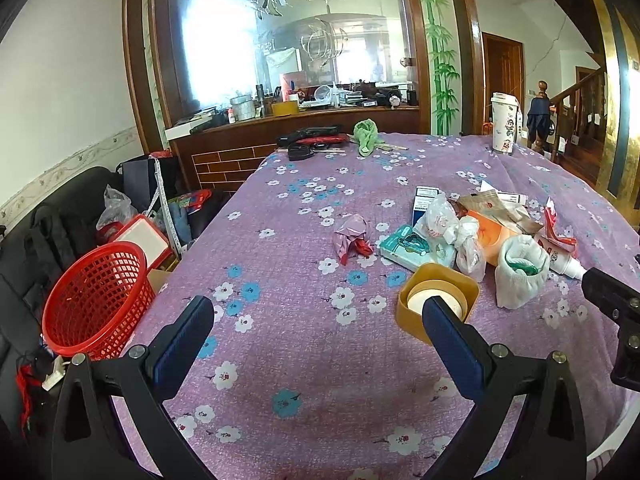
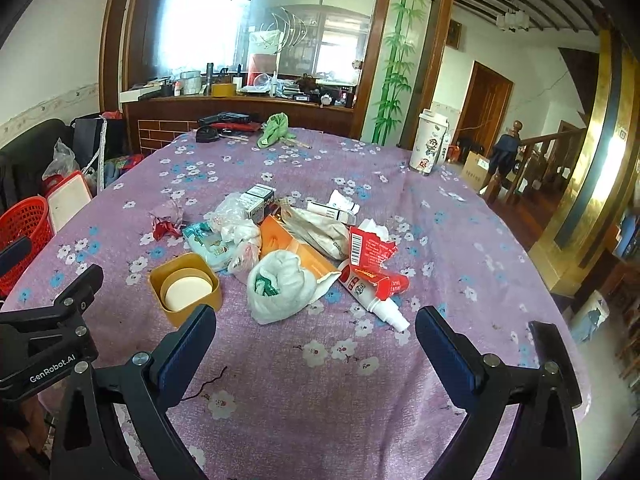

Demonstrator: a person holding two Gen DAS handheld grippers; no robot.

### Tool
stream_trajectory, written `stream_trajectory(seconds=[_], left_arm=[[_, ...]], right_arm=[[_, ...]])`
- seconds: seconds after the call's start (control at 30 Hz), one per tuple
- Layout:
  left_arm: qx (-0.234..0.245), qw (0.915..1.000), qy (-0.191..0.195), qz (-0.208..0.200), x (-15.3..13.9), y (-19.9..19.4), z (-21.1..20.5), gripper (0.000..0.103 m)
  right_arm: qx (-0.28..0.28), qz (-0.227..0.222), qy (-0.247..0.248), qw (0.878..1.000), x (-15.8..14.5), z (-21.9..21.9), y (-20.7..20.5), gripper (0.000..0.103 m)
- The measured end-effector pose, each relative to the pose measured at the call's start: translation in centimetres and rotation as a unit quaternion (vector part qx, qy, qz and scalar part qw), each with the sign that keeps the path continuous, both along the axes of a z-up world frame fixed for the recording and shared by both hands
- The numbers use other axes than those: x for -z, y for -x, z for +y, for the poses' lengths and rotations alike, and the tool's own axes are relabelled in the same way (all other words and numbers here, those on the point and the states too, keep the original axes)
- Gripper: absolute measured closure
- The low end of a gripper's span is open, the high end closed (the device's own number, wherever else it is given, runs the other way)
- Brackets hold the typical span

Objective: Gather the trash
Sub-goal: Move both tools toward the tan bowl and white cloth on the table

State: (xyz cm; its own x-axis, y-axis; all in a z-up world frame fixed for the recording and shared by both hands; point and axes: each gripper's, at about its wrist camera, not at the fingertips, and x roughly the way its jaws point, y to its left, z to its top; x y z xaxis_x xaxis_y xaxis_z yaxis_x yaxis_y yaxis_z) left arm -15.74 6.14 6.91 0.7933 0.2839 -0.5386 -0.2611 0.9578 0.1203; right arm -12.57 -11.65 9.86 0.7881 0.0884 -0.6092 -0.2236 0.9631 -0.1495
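A pile of trash lies mid-table on the purple flowered cloth [image 1: 304,344]: a yellow square cup [image 1: 438,298] [image 2: 186,286], a white crumpled bag [image 1: 520,270] [image 2: 280,284], a torn red carton [image 2: 370,250], a white tube [image 2: 378,300], an orange box [image 2: 296,248], a teal packet [image 1: 412,246] and a pink wrapper [image 1: 352,236] [image 2: 166,218]. A red mesh basket [image 1: 96,300] [image 2: 24,226] stands off the table's left edge. My left gripper [image 1: 318,316] is open and empty, short of the yellow cup. My right gripper [image 2: 316,330] is open and empty, just before the white bag.
A tall white cup [image 1: 506,122] [image 2: 432,140] stands at the far right of the table. A green cloth [image 1: 366,134] and black items [image 1: 316,140] lie at the far edge. A wooden counter with clutter [image 1: 304,108] is behind. Bags and a black sofa [image 1: 60,216] are left.
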Motion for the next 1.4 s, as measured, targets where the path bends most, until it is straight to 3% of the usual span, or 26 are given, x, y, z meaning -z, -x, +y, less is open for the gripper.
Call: stream_trajectory(seconds=[1.03, 1.4], left_arm=[[0.012, 0.9997, 0.006, 0.022, 1.1, -1.1, -0.1, 0.0], [0.025, 0.9988, 0.019, 0.036, 1.4, -2.3, -0.2, 0.0]], right_arm=[[-0.008, 0.02, -0.002, 1.0, 1.5, 0.0, -1.3, 0.007], [-0.012, 0.042, -0.011, 0.999, 2.5, -0.1, -2.8, 0.014]])
